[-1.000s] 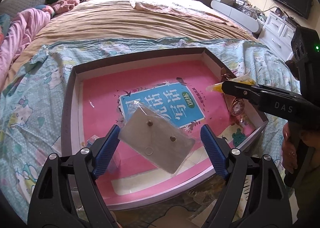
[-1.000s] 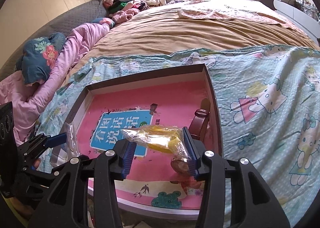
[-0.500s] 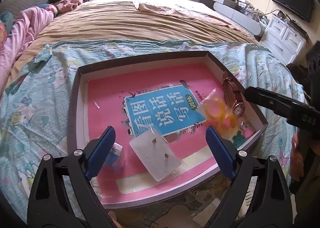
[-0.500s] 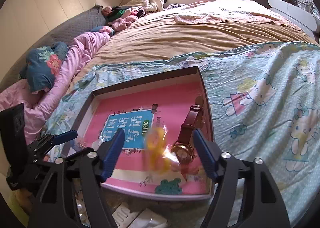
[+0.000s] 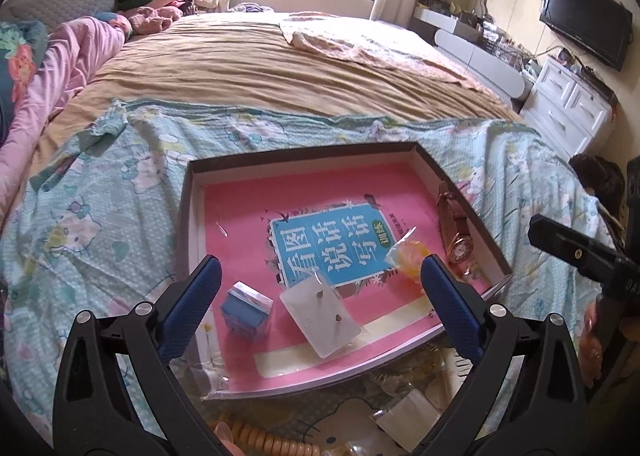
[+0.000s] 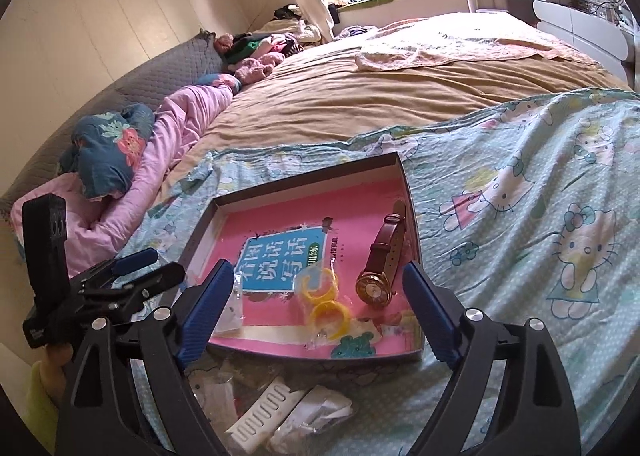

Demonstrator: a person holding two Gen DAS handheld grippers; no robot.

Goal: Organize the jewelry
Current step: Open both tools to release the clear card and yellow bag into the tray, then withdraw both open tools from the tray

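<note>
A shallow box tray (image 5: 304, 160) with a pink book cover as its floor lies on the bed; it also shows in the right wrist view (image 6: 304, 180). In it lie a clear bag of earrings (image 5: 320, 314), a small blue box (image 5: 246, 308), a bag of yellow rings (image 5: 406, 254) (image 6: 324, 300) and a maroon-strap watch (image 5: 454, 230) (image 6: 382, 260). My left gripper (image 5: 320, 294) is open and empty above the tray's near edge. My right gripper (image 6: 316, 306) is open and empty, raised above the tray's near right part.
A Hello Kitty sheet (image 6: 520, 216) covers the bed's near end. Loose packets and a white ridged piece (image 6: 264, 412) lie in front of the tray. An orange ridged item (image 5: 260, 440) lies near the front. A white dresser (image 5: 572, 104) stands at the right.
Both grippers opened and pulled back upward. The earring bag dropped from the left gripper into the tray, and the bag of yellow rings dropped from the right gripper beside the watch.
</note>
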